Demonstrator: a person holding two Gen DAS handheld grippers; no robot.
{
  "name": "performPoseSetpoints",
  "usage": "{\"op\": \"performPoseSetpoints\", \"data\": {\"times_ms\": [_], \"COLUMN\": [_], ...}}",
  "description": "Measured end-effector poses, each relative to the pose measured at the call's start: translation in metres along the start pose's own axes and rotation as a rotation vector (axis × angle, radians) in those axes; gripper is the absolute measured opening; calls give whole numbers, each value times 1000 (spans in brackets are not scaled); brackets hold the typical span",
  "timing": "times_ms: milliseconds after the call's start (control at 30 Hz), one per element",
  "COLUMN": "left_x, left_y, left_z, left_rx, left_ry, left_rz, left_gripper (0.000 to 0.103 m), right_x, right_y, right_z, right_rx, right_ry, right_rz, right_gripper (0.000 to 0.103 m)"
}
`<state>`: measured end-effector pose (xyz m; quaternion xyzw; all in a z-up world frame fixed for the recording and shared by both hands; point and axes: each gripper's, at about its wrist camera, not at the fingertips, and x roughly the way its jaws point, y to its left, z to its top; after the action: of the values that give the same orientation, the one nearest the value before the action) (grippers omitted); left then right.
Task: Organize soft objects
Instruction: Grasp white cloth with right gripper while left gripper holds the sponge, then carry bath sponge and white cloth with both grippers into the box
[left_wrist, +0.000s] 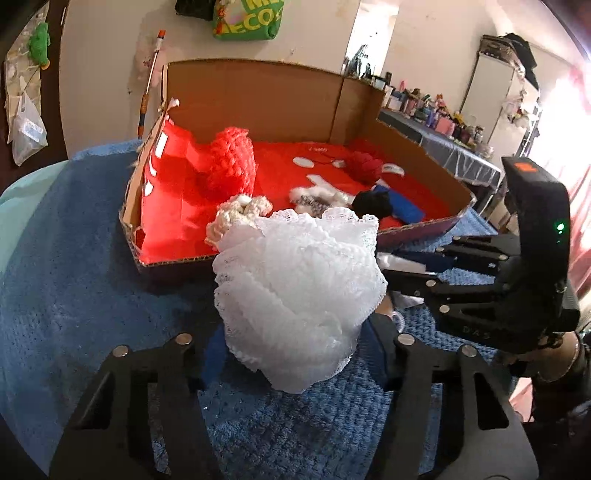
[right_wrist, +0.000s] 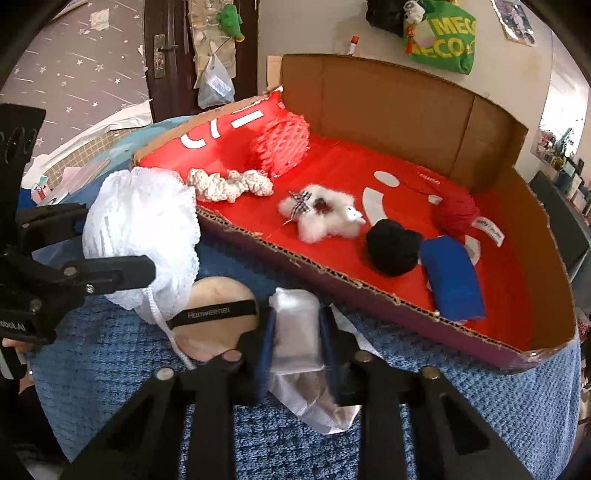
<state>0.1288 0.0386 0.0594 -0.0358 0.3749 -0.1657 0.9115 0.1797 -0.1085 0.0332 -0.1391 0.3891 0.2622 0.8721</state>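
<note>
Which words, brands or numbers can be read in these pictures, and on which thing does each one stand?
"Hanwaenei", roughly, slightly blurred: black strap of the round beige powder puff.
"MEG" over "ECO", cut off: green bag hanging on the wall.
Large white characters, partly hidden: red lining of the cardboard box.
Small white tag beside the red yarn ball: too small to read.

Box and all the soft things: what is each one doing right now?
cardboard box: open, on the blue towel.
white lace pouf: held by the left gripper, outside the box.
silver packet: pinched in the right gripper, outside the box.
round powder puff: lying on the towel.
fluffy white toy: lying in the box.
blue block: lying in the box.
</note>
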Motion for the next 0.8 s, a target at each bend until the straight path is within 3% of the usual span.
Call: {"op": "performPoseSetpoints", "data": {"times_ms": [300,633,800], "left_x": [-24,-29,-34], "left_y": [-13,-23,-28], "left_z": [8,11,41], "left_rx": [37,54,80], "left_ry": [-69,-91,-119], "left_rz": [-32,-57,-79], "left_gripper": [57,57,57], "right_x": [-34,-51,-69], "right_y": [-4,-13,-27], "right_z": [-7,-17,3], "right_rx": [55,121,133], "right_ry": [-68,-97,-151], "right_rz": [7,23,28], "right_gripper": [25,25,25]}}
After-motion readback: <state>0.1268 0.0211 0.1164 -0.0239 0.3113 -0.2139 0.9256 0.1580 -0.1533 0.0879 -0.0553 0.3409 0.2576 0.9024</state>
